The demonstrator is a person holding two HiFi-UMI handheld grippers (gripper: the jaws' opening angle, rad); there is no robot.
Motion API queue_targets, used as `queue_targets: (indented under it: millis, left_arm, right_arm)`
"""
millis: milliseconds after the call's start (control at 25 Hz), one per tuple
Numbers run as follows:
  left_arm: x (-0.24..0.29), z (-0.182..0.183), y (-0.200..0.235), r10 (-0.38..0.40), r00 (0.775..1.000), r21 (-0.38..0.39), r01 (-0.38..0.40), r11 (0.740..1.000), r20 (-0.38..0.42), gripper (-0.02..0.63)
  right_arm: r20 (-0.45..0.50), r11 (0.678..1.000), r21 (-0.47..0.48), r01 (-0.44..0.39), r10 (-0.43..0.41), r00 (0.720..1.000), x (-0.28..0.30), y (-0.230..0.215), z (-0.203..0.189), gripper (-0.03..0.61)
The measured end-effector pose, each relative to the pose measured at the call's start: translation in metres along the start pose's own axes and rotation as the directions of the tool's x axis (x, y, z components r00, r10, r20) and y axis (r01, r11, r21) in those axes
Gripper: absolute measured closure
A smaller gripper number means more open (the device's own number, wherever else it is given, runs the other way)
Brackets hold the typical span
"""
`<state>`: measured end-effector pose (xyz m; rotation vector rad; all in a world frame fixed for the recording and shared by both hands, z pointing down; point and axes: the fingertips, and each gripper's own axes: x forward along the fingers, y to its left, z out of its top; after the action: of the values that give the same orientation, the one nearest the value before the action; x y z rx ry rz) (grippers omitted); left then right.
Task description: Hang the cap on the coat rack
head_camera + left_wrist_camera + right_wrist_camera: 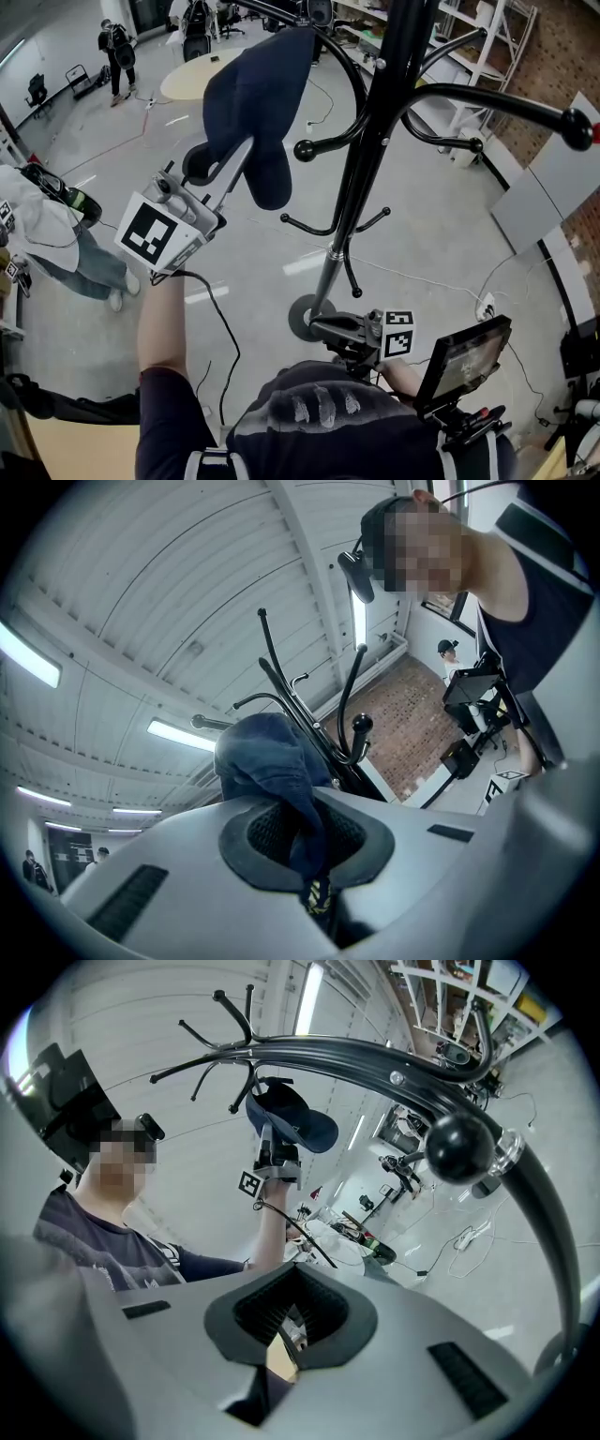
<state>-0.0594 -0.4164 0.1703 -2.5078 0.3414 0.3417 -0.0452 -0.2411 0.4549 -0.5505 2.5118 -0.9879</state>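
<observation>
left gripper (242, 155) pinching cap (267, 94), 9 o'clock of coat rack (380, 112); right gripper (323, 328) pressed together, empty. Risk: cap misses hook knob (304, 150), drops on release.

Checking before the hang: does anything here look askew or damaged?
Nothing looks damaged or spilled. The only untidy thing is the cap. It droops crumpled, pinched by a fold of fabric in the left hand-held gripper, beside the coat rack and not yet hung on a hook.
</observation>
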Motion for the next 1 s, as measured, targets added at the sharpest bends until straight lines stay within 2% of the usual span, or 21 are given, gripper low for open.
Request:
queue_targets:
  millis: [520, 1000]
  left_arm:
    - [0.005, -0.001, -0.013, -0.048, 0.999, 0.036, 0.049, 0.998, -0.021, 0.594]
    - [0.013, -0.010, -0.032, -0.090, 0.993, 0.017, 0.091, 0.996, -0.071, 0.594]
  right_arm:
    - [0.013, 1.000, 0.003, -0.008, 0.008, 1.000, 0.002, 0.002, 0.000, 0.574]
    - [0.025, 1.000, -0.001, -0.013, 0.013, 1.000, 0.000, 0.001, 0.004, 0.574]
